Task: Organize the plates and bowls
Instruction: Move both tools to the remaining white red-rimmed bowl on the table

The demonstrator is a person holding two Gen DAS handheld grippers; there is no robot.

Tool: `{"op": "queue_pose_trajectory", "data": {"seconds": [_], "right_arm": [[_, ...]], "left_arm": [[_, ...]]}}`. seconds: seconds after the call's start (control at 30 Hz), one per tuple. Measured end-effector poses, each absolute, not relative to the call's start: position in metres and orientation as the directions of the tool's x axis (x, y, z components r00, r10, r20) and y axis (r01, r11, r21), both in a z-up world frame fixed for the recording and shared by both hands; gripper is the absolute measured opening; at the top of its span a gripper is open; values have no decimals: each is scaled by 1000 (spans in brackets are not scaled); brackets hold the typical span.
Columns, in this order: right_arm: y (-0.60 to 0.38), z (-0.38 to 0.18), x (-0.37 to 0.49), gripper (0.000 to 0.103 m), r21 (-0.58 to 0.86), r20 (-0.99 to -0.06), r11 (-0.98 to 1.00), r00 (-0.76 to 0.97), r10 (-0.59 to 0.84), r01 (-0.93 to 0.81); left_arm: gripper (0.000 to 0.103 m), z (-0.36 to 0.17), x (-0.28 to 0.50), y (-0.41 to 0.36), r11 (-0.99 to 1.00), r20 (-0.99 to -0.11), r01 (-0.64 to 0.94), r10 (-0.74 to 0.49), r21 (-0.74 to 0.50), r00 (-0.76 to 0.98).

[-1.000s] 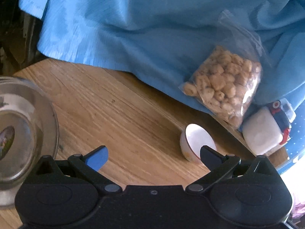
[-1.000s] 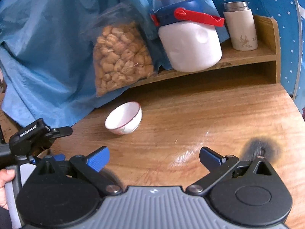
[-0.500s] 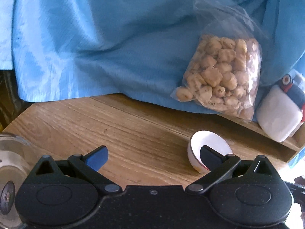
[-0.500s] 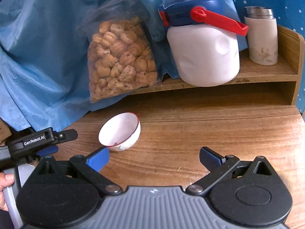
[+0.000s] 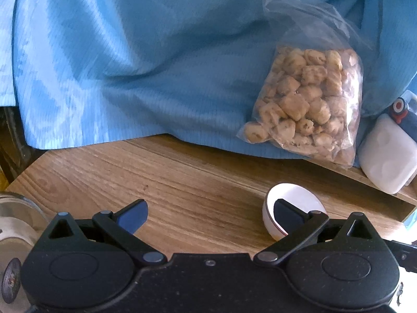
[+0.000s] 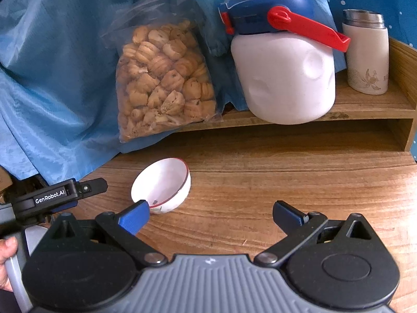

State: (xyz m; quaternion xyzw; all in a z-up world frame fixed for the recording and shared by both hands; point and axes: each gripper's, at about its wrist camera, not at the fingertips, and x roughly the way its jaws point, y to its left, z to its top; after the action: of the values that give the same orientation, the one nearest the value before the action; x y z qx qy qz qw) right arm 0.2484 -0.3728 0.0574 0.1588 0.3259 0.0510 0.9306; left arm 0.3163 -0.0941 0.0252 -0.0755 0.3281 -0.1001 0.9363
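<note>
A small white bowl (image 6: 163, 189) with a red rim lies tilted on the wooden table (image 6: 260, 182), its mouth facing up and left. In the left wrist view the same bowl (image 5: 299, 198) sits just behind my right fingertip. My left gripper (image 5: 209, 215) is open and empty, with the bowl at its right side. My right gripper (image 6: 211, 215) is open and empty too; its left fingertip overlaps the bowl's near edge. A steel bowl (image 5: 15, 224) shows at the left edge of the left wrist view.
A clear bag of biscuits (image 6: 161, 78) leans on blue cloth (image 6: 52, 65) behind the bowl. On a low wooden shelf (image 6: 365, 107) stand a white jug with a blue lid and red handle (image 6: 284, 73) and a white flask (image 6: 365, 54). A hand (image 6: 6, 255) holds the left gripper's handle.
Both grippers have come closer to the white bowl. The left view swung right, so the steel bowl slid to the left edge. Both stay open.
</note>
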Motion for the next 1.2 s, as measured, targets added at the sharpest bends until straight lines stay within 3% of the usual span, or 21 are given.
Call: {"op": "queue_pose_trajectory", "data": {"seconds": [0.4, 1.2], "right_arm": [[-370, 62, 260, 103, 292, -591, 956, 782, 200, -24], [-346, 45, 303, 102, 202, -618, 975, 761, 198, -89]], "left_arm": [[102, 28, 329, -92, 956, -569, 136, -264, -258, 779], [102, 6, 337, -125, 967, -631, 222, -251, -127, 734]]}}
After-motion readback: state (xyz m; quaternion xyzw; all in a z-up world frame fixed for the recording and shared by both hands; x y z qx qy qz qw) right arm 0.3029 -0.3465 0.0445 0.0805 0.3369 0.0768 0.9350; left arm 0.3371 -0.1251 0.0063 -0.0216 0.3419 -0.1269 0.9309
